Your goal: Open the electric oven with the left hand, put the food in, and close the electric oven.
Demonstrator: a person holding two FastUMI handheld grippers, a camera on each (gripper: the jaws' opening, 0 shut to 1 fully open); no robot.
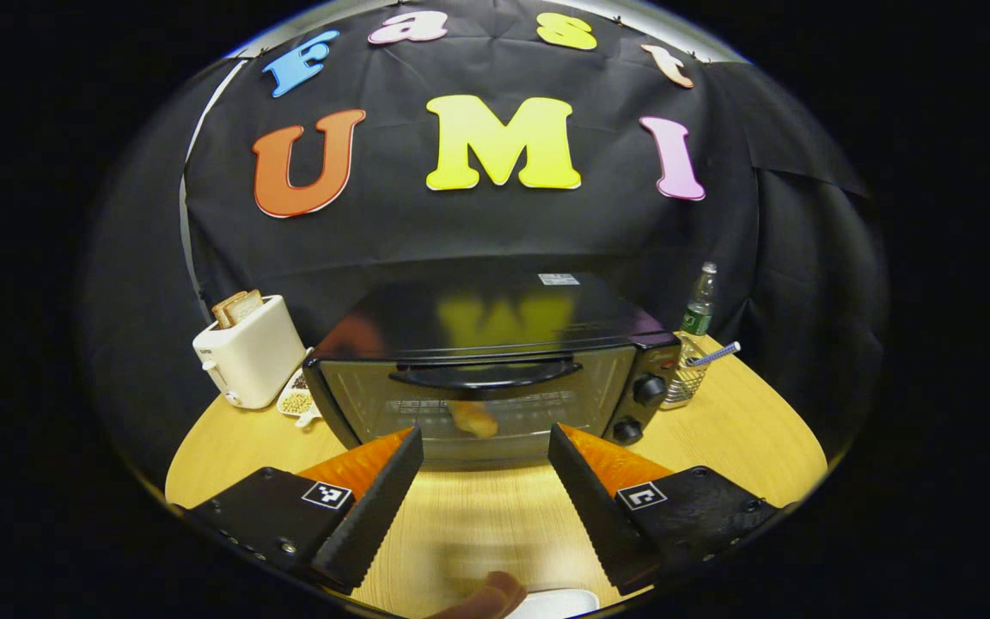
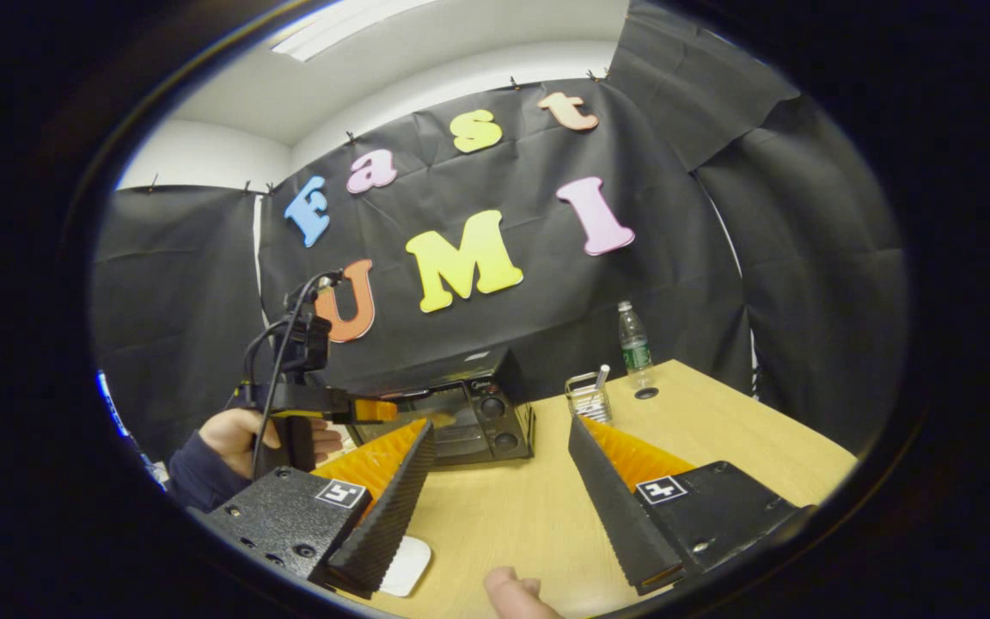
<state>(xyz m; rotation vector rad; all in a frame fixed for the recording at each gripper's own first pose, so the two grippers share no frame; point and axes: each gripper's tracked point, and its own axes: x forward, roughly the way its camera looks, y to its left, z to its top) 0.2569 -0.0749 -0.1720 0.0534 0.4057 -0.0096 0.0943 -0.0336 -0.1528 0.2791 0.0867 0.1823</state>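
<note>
The black electric oven [image 1: 495, 370] sits at the centre of the left gripper view, its long axis running across the frame and its glass door, shut, facing the camera; a curved dark handle [image 1: 485, 376] spans the door's top, two round knobs [image 1: 638, 407] stack at its right. A pale piece of food [image 1: 473, 419] shows behind the glass. The left tool [image 1: 485, 447], at lower centre, stands wide open with nothing in it, ridged fingers apart over bare light wood counter [image 1: 478, 524]. In the right gripper view the right tool [image 2: 502, 440] is likewise spread and empty. A white toaster [image 1: 247, 359] stands left of the oven, a wire basket [image 1: 686, 380] and clear bottle [image 1: 700, 306] to its right.
</note>
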